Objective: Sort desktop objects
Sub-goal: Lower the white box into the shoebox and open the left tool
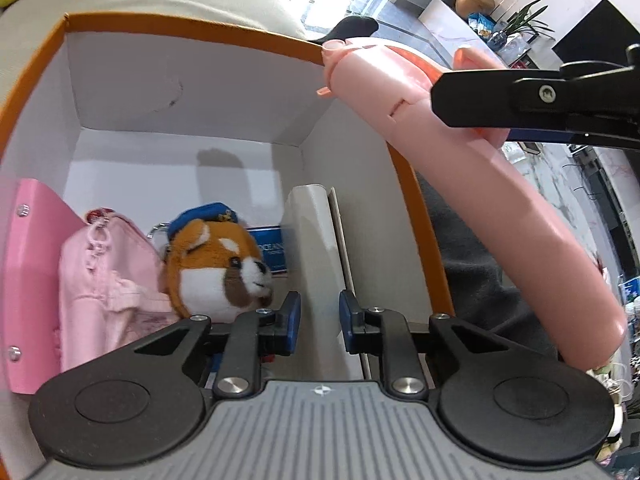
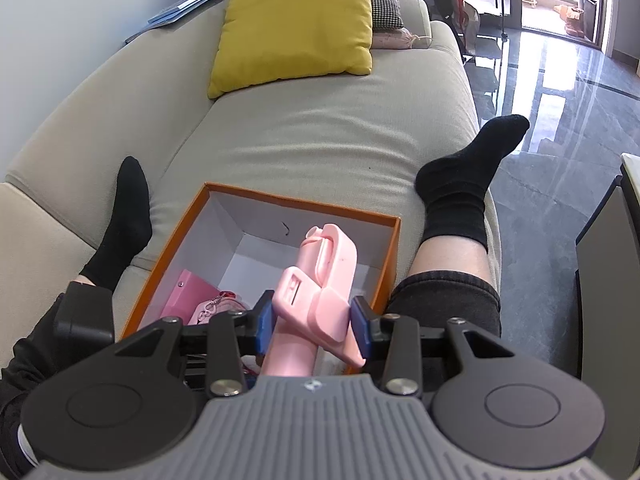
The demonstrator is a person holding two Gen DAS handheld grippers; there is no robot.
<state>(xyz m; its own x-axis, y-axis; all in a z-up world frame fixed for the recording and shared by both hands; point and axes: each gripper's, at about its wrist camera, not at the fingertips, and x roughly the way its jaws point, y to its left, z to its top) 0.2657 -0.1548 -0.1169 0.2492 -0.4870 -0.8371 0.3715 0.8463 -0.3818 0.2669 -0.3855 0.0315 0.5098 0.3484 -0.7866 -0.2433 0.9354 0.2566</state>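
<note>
An orange box (image 2: 384, 264) with a white inside sits on the sofa between the person's legs. My right gripper (image 2: 314, 326) is shut on a long pink plastic device (image 2: 328, 268), held above the box's right side; it also shows in the left wrist view (image 1: 472, 160), crossing over the box's right rim (image 1: 416, 208). My left gripper (image 1: 320, 316) is open and empty, low inside the box. In the box lie a fox plush keychain (image 1: 218, 268), a pink pouch (image 1: 104, 280), a pink board (image 1: 32, 264), a blue card (image 1: 272, 248) and a white flat case (image 1: 316, 240).
The box rests on a grey-beige sofa (image 2: 300, 132) with a yellow cushion (image 2: 296, 24) at the back. The person's legs in black socks (image 2: 468, 184) lie on both sides of the box. A glossy dark floor (image 2: 560, 140) is to the right.
</note>
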